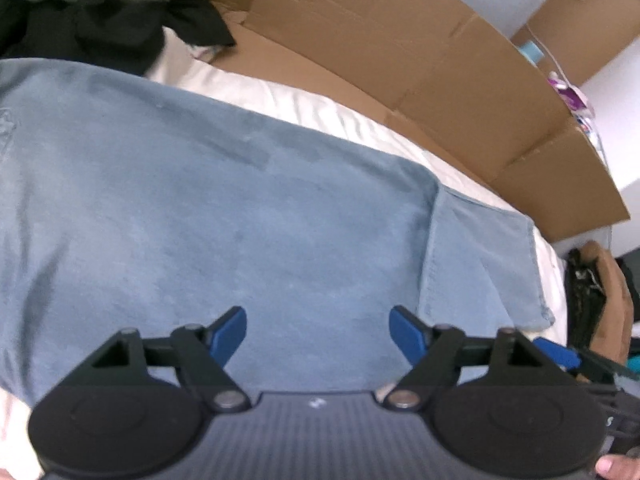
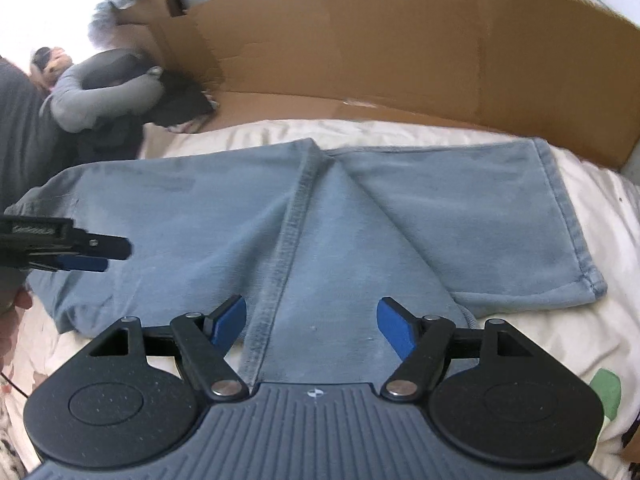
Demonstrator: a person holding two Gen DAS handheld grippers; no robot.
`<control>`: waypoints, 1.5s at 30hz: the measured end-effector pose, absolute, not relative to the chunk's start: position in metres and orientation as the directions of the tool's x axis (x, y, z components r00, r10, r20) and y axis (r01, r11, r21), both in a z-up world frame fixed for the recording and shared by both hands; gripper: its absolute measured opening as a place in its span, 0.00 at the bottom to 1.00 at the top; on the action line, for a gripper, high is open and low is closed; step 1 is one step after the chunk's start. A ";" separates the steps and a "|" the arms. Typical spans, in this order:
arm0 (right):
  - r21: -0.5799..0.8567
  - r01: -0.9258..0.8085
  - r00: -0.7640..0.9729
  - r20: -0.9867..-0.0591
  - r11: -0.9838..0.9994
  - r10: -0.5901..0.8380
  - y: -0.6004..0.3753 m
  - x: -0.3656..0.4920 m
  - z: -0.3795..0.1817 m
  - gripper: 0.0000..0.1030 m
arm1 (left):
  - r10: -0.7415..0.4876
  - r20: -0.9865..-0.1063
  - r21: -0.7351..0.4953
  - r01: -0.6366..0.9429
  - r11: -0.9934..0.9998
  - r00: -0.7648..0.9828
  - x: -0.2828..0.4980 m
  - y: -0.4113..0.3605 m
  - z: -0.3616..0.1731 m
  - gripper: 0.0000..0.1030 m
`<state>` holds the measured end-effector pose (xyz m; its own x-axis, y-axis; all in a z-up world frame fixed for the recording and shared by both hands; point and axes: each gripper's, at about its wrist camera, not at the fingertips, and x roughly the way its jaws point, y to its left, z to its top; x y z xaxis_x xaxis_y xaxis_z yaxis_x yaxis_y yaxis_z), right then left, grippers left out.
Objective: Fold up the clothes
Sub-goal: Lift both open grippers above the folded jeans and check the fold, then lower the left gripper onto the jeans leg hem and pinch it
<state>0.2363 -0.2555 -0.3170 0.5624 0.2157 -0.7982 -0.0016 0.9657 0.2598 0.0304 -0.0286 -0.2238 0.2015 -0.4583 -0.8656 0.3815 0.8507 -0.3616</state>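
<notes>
We hold the left gripper (image 1: 318,330) and right gripper (image 2: 311,322) agape, empty, above blue jeans (image 2: 320,216). The jeans lie flat mid-bed on a white sheet (image 2: 540,328), near its cardboard-lined (image 2: 400,40) far edge

No legible text, number or brand is found in either view. A faint raised mark is seen at the left edge of the blue garment (image 1: 7,128), but it cannot be read. Pale lettering on the left gripper (image 2: 86,254) is too blurred to be made out.
</notes>
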 end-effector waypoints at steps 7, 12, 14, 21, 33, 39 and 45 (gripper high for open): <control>0.266 -0.024 0.530 -0.814 0.964 0.238 -0.251 0.238 -0.329 0.76 | -0.469 -0.870 -0.367 0.436 0.822 0.152 0.005 -0.044 -0.236 0.78; 0.269 -0.065 0.495 -0.827 0.961 0.265 -0.244 0.233 -0.340 0.76 | -0.508 -0.856 -0.419 0.451 0.788 0.092 -0.013 -0.055 -0.248 0.78; 0.265 -0.092 0.482 -0.832 0.960 0.276 -0.239 0.229 -0.344 0.76 | -0.515 -0.854 -0.432 0.456 0.779 0.071 -0.020 -0.060 -0.252 0.78; 0.220 -0.166 0.467 -0.841 0.961 0.273 -0.233 0.213 -0.353 0.76 | -0.539 -0.842 -0.470 0.466 0.749 0.017 -0.035 -0.077 -0.265 0.78; 0.171 -0.141 0.438 -0.873 0.975 0.216 -0.251 0.201 -0.376 0.76 | -0.556 -0.831 -0.507 0.430 0.747 -0.012 -0.037 -0.098 -0.293 0.73; 0.173 -0.134 0.441 -0.871 0.976 0.215 -0.257 0.196 -0.382 0.76 | -0.580 -0.815 -0.532 0.425 0.732 -0.022 -0.039 -0.103 -0.299 0.72; 0.171 -0.148 0.464 -0.858 0.974 0.221 -0.256 0.193 -0.379 0.76 | -0.588 -0.808 -0.547 0.410 0.729 -0.034 -0.034 -0.102 -0.304 0.63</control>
<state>0.1928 -0.2562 -0.3786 0.4642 0.2214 -0.8576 -0.1477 0.9741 0.1715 -0.0344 -0.1017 -0.3042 -0.0336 -0.5878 -0.8083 0.4102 0.7294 -0.5474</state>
